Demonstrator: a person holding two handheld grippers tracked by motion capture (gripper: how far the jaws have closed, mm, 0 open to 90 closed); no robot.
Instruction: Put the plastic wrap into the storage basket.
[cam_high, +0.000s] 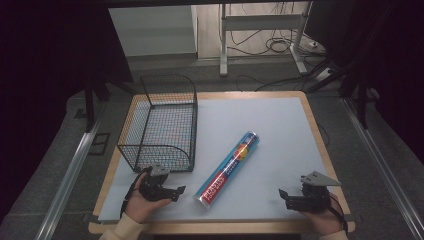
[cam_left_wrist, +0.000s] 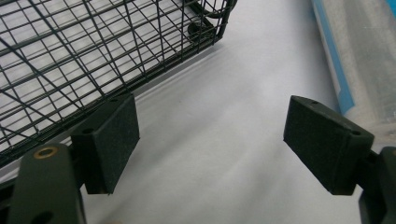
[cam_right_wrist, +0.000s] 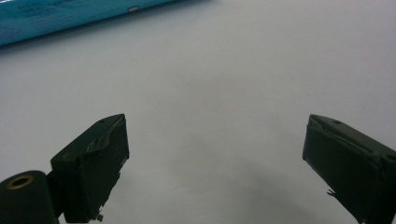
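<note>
A long blue and red tube (cam_high: 229, 168) lies slantwise on the pale mat, its near end at the front middle. A black wire basket (cam_high: 161, 125) stands at the mat's left. My left gripper (cam_high: 179, 192) rests at the front left, just in front of the basket, open and holding nothing. In the left gripper view its jaws (cam_left_wrist: 210, 144) stand wide apart, with the basket (cam_left_wrist: 93, 51) to their upper left and the tube (cam_left_wrist: 359, 56) to the right. My right gripper (cam_high: 281, 196) sits open at the front right, empty. The right gripper view has the tube (cam_right_wrist: 70, 16) along the top edge.
The mat (cam_high: 270, 120) covers a wooden table (cam_high: 314, 125) whose rim shows all round. Dark floor, metal rails and a white desk frame (cam_high: 260, 30) with cables lie beyond the far edge.
</note>
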